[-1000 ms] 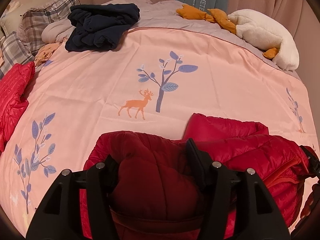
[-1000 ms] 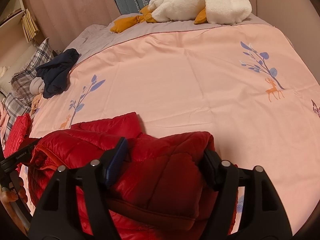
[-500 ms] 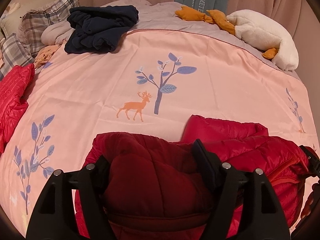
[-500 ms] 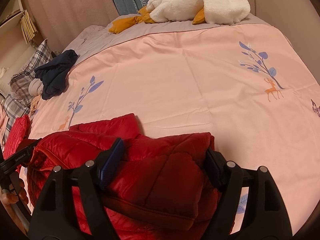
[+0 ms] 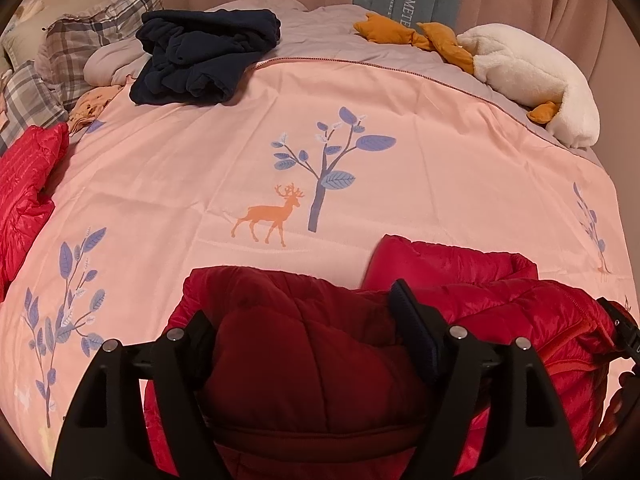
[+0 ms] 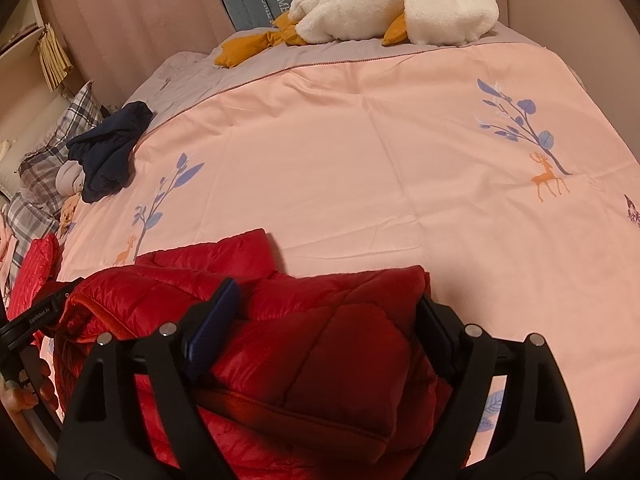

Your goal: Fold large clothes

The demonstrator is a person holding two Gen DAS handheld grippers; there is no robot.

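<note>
Comparing views, I find both jaw sets wider: left gripper (image 5: 308, 344) and right gripper (image 6: 324, 324) loosely straddle the red quilted puffer jacket (image 5: 500, 312), grip released, fold apparently laid.

Light: dim, warm, reddish cast.
Shadows: soft, under the jacket (image 5: 312, 364).
Edges: fisheye bending, dark corners.
Focus: fairly sharp.

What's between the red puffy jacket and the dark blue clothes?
Just pink bedspread, printed with a deer and tree. The left wrist view shows it, from red jacket to blue clothes.
</note>
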